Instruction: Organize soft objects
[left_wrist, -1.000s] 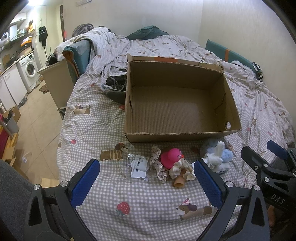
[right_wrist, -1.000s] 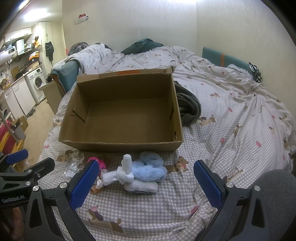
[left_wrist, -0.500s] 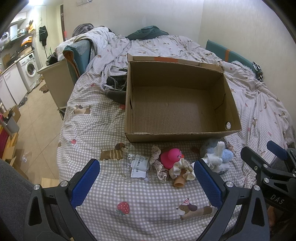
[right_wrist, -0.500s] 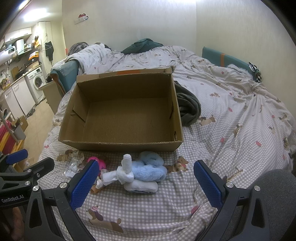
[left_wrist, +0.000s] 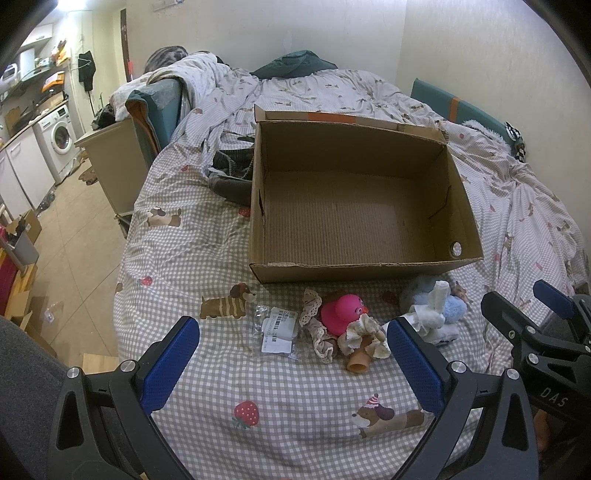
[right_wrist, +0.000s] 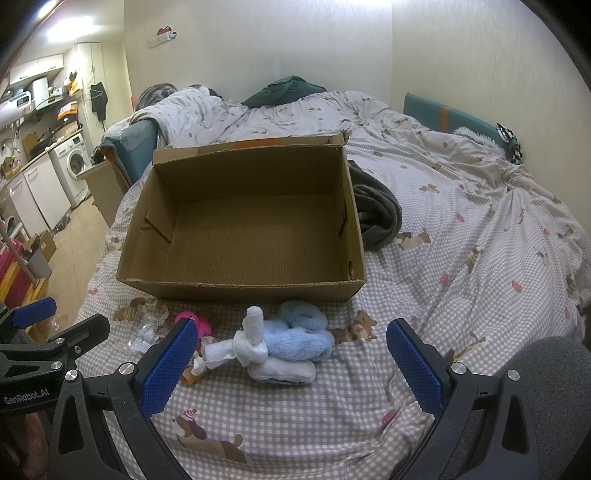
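An open cardboard box (left_wrist: 369, 264) (right_wrist: 240, 290) stands on the bed with nothing inside. In front of it lie a pink soft toy (left_wrist: 341, 314) (right_wrist: 195, 323), lacy scrunchies (left_wrist: 364, 334), a clear packet with a label (left_wrist: 277, 328), and a blue and white fluffy bundle (left_wrist: 436, 310) (right_wrist: 288, 343). My left gripper (left_wrist: 291, 365) is open and empty, just short of the pink toy. My right gripper (right_wrist: 291, 365) is open and empty, just short of the fluffy bundle.
The bed (left_wrist: 207, 280) has a checked sheet with dog prints. Dark grey clothes (right_wrist: 376, 214) lie beside the box. A rumpled duvet (right_wrist: 295, 114) is at the back. The bed's left edge drops to a tiled floor (left_wrist: 66, 236) with a washing machine (left_wrist: 59, 138).
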